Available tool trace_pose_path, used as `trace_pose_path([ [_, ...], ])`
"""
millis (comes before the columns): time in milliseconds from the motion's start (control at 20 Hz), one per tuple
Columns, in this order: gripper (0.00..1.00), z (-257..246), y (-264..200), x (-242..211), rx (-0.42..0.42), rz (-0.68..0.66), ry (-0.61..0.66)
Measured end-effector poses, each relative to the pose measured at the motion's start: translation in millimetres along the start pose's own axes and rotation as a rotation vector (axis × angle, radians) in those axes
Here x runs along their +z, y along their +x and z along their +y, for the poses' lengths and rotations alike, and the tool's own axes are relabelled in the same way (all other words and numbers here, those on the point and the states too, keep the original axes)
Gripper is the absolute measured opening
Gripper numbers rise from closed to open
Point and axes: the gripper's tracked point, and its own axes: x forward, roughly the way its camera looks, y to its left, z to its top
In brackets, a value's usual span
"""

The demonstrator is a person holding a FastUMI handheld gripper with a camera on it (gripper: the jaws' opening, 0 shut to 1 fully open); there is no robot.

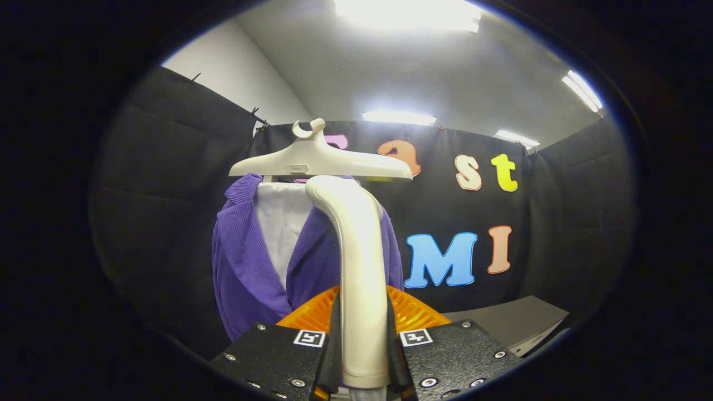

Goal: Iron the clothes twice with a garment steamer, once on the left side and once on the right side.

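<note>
My jaws clench the steamer [362, 267] handle, its long axis upright between them, head bent toward the purple coat [245, 267] hanging just beyond, mostly left of it.

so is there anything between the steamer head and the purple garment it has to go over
Nothing visible stands in the way. The gripper is shut on the steamer handle, both fingers pressing its sides, and the purple garment hangs on the hanger just beyond the steamer's curved top, with only open air between.
</note>
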Motion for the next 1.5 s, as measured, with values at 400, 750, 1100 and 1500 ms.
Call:
trace_pose_path([
  [400, 0.34, 12.6, -5.9, -13.9, 0.008, 0.017, -0.02],
  [750, 0.34, 28.4, -16.4, -47.9, 0.048, 0.091, -0.052],
  [1100, 0.34, 7.5, -32.5, -93.1, 0.062, 0.186, -0.084],
  [1500, 0.34, -5.0, -49.2, -149.9, 0.101, 0.297, -0.123],
])
